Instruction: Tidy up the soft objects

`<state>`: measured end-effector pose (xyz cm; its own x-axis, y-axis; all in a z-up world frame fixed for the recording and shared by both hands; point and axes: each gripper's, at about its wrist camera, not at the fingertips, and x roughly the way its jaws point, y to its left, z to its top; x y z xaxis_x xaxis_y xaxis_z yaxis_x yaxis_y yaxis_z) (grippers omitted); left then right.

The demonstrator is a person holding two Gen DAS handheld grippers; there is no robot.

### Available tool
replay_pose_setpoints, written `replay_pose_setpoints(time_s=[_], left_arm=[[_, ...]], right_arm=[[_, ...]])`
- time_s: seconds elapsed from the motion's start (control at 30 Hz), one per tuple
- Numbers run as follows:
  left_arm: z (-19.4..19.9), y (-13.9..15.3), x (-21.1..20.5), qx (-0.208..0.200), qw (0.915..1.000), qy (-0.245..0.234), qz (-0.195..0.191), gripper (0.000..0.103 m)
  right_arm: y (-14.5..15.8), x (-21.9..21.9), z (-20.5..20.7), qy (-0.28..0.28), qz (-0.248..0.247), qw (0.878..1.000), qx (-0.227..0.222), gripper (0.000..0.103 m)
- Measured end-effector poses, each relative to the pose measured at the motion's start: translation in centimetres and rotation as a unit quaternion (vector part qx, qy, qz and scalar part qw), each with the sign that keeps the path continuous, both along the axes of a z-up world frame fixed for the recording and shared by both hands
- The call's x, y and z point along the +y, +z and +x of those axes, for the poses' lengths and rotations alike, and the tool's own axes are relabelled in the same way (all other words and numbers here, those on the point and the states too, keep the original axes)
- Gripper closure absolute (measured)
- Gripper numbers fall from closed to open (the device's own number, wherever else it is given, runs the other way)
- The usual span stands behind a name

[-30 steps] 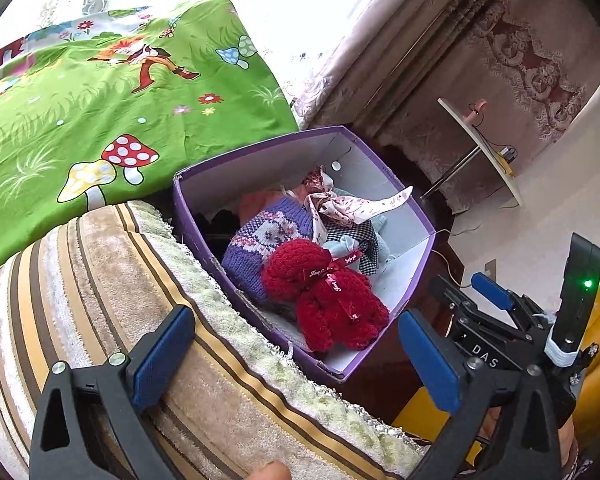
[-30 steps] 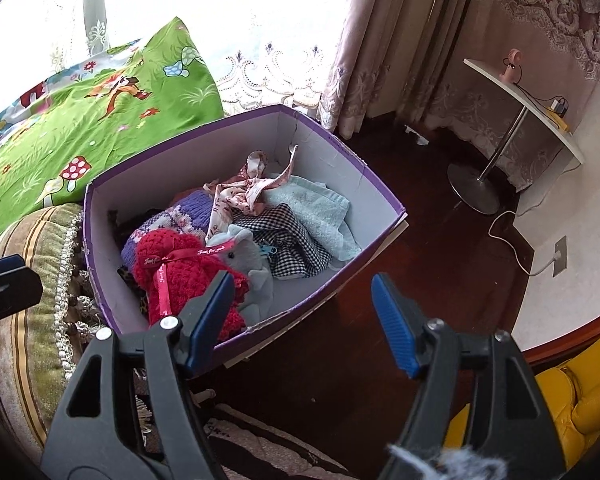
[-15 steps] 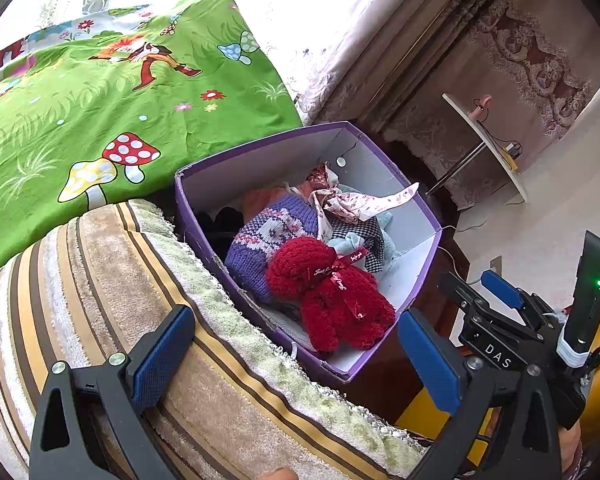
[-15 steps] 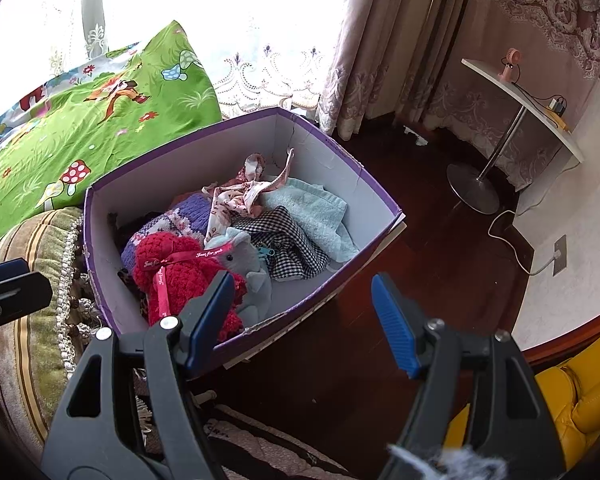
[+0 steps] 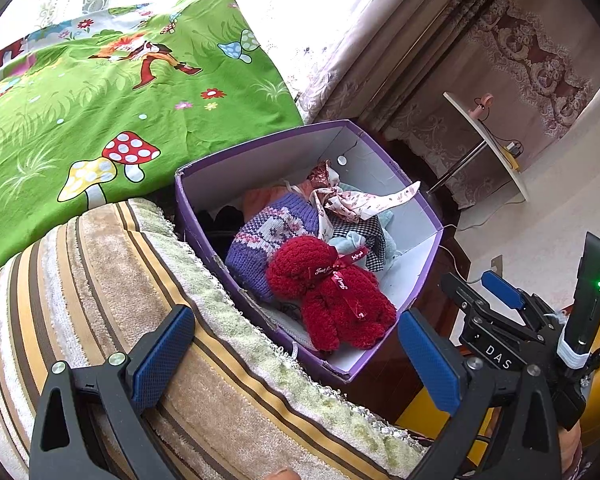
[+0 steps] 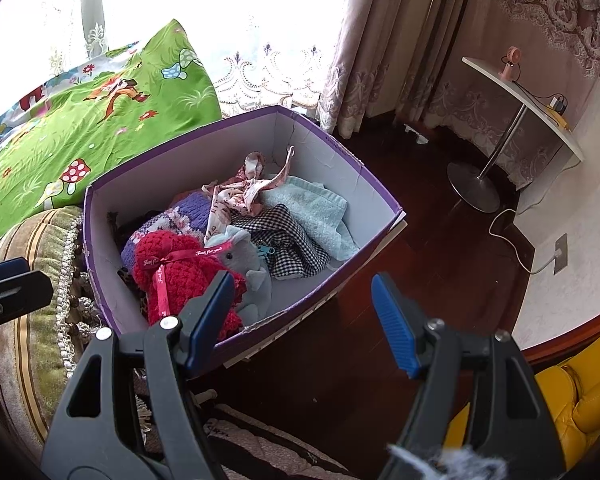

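Plainly legible, "DAS" is printed on the right gripper (image 5: 500,344) body in the left wrist view, and the ribbon on the one red knitted bear (image 6: 180,276) reads "Just for you". One purple box (image 6: 364,172) holds that bear, one grey plush elephant (image 6: 248,276), a purple knitted piece (image 5: 268,236), a checked cloth (image 6: 284,240), a pale blue towel (image 6: 316,212) and a floral scarf (image 6: 236,196). It sits on dark wood floor (image 6: 440,280), beside a striped cushion (image 5: 100,280) and green mushroom-print bedding (image 5: 100,120). Both the left gripper (image 5: 296,356) and the right have their jaws wide apart, holding nothing.
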<state>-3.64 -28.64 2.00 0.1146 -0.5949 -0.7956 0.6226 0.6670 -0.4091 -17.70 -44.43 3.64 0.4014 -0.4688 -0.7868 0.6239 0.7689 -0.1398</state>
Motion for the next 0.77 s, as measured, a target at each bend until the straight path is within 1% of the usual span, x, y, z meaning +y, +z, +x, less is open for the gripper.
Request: replay_pose_setpoints(time_s=[0.43,0.63,0.77], left_arm=[[0.01,-0.10,-0.06,-0.001,1.0000,-0.002,0.002,0.000],[-0.07,-0.25,-0.45,-0.006,0.9999,-0.006,0.014,0.000],[-0.30,-0.24,-0.91,-0.019,0.9994,-0.011,0.026,0.000]], right_arm=[[-0.10,-0.09,-0.01,0.000,0.001,1.000,0.001,0.029],[-0.29,-0.15,-0.17,-0.003,0.003,1.000,0.001,0.029],[-0.34,-0.26,-0.29,-0.004,0.004,1.000,0.001,0.029]])
